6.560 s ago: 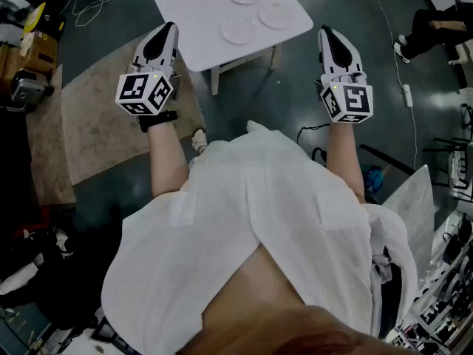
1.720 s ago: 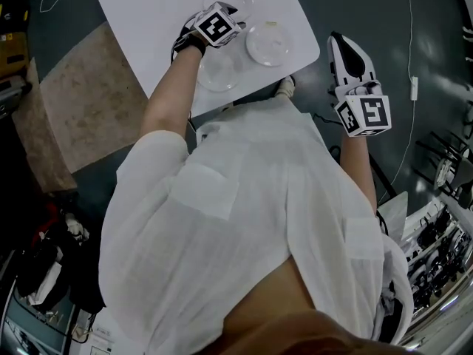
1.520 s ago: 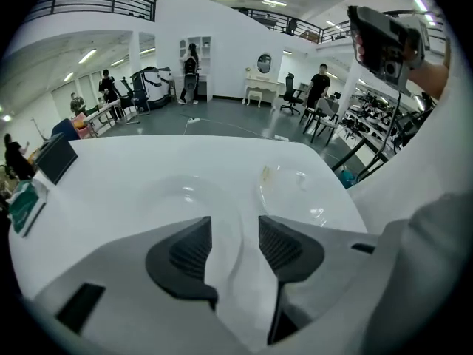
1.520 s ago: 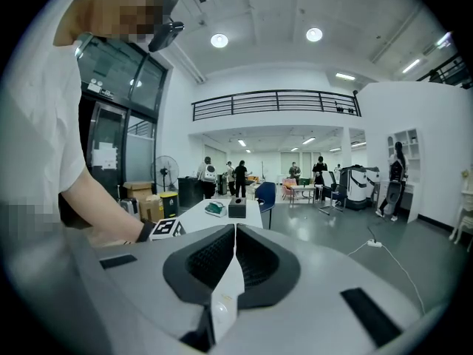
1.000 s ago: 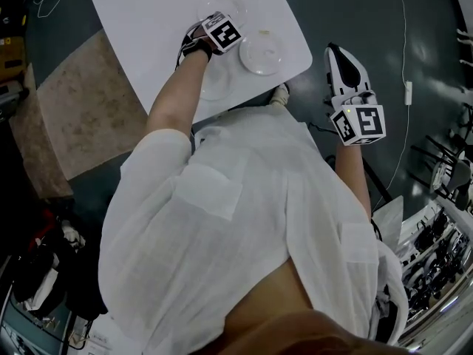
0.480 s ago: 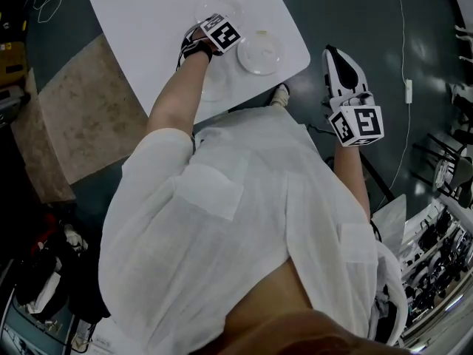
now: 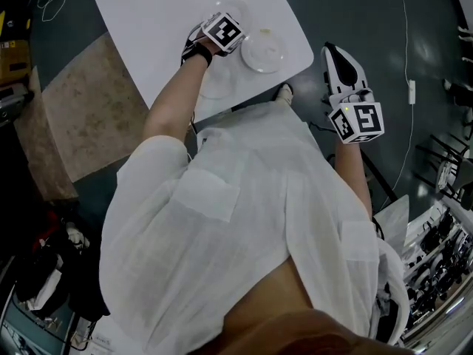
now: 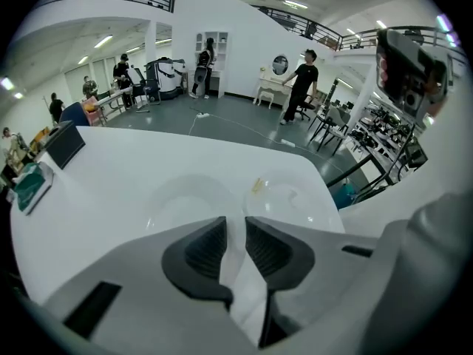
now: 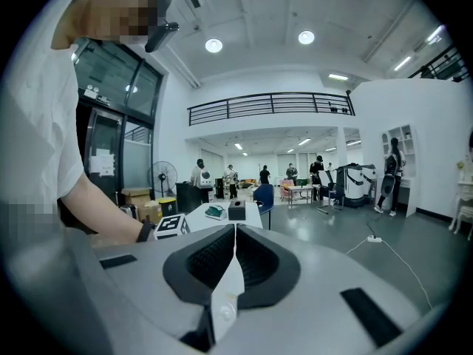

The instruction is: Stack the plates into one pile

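Clear plates (image 7: 264,52), three, lie on the white table (image 7: 148,21); left fingers (image 8: 207,246) are closing around one rim; right fingers (image 9: 259,261) clenched, empty.

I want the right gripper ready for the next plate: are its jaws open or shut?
Shut. In the right gripper view, the white right gripper's two dark ribbed pads meet tip to tip, with nothing between them.
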`<action>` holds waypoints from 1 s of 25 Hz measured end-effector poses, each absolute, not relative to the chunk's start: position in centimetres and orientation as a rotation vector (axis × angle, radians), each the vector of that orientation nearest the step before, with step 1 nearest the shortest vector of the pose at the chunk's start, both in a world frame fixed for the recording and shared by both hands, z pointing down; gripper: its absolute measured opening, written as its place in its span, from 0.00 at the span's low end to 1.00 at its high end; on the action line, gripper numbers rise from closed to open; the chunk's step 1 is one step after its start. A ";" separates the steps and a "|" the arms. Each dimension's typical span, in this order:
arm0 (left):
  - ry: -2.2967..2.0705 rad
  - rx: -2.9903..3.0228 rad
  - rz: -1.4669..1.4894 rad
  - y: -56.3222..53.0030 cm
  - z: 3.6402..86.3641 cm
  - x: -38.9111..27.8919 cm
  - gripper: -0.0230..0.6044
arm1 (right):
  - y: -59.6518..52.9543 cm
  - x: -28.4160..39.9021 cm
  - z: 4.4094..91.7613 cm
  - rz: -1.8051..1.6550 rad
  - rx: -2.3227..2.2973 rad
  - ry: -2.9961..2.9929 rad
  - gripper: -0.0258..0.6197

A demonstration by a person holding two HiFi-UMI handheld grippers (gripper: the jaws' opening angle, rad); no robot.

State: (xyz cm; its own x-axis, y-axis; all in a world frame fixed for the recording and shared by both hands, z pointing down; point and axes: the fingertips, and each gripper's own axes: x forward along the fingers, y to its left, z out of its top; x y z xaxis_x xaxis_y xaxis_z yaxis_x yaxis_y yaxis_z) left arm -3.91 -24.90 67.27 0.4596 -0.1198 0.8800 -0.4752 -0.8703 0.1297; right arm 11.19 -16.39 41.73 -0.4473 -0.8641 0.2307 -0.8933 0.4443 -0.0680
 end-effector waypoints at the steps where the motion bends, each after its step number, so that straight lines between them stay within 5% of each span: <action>1: -0.491 2.355 1.380 -24.5 67.1 -3.8 0.17 | -16.5 11.0 41.7 0.269 1.549 -2.533 0.08; 25: -0.325 2.332 1.553 -16.1 68.2 3.7 0.18 | -16.2 10.9 41.9 0.289 1.546 -2.556 0.08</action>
State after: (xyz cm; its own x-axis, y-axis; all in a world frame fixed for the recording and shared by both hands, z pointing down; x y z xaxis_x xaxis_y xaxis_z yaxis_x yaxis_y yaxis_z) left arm 3.65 -16.14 68.24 0.3832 -0.0120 0.9236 -0.3591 -0.9232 0.1370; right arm 10.89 -16.22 41.86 -0.4619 -0.8597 0.2182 -0.8867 0.4532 -0.0912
